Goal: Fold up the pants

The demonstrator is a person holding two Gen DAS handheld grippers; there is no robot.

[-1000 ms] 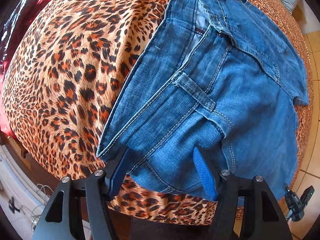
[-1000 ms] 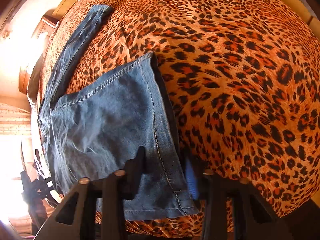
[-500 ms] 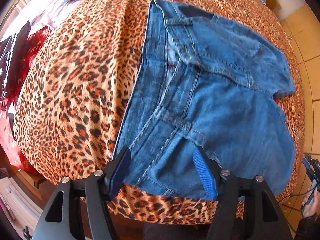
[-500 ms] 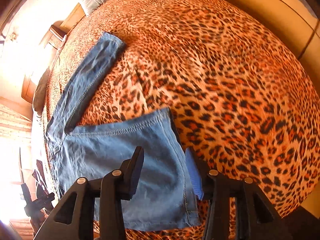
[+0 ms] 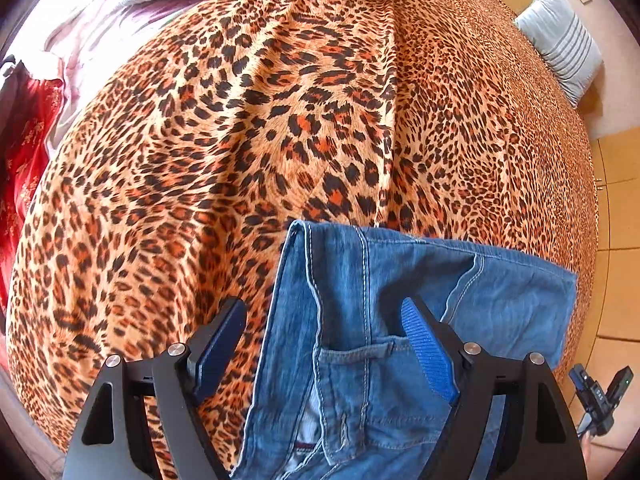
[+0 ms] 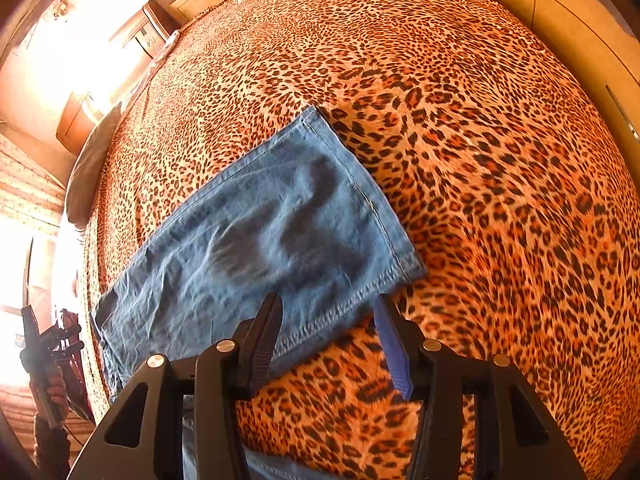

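Blue denim pants [image 5: 380,320] lie on a leopard-print bedspread [image 5: 240,140]. In the left wrist view the waist end with belt loop and seams lies under my left gripper [image 5: 324,344], which is open and hovers over it. In the right wrist view the leg end [image 6: 280,224] with its stitched hem lies flat. My right gripper [image 6: 328,336] is open just above the hem edge, holding nothing.
A striped grey pillow [image 5: 560,44] lies at the far right of the bed. Red cloth [image 5: 24,140] and pale bedding [image 5: 120,8] lie at the left. Wooden furniture [image 6: 152,32] stands beyond the bed. Tiled floor [image 5: 616,240] shows at the right.
Both grippers have pulled back and tilted up. The pants now sit lower in both views, and more of the bedspread shows. The pants lie in a different fold than before.
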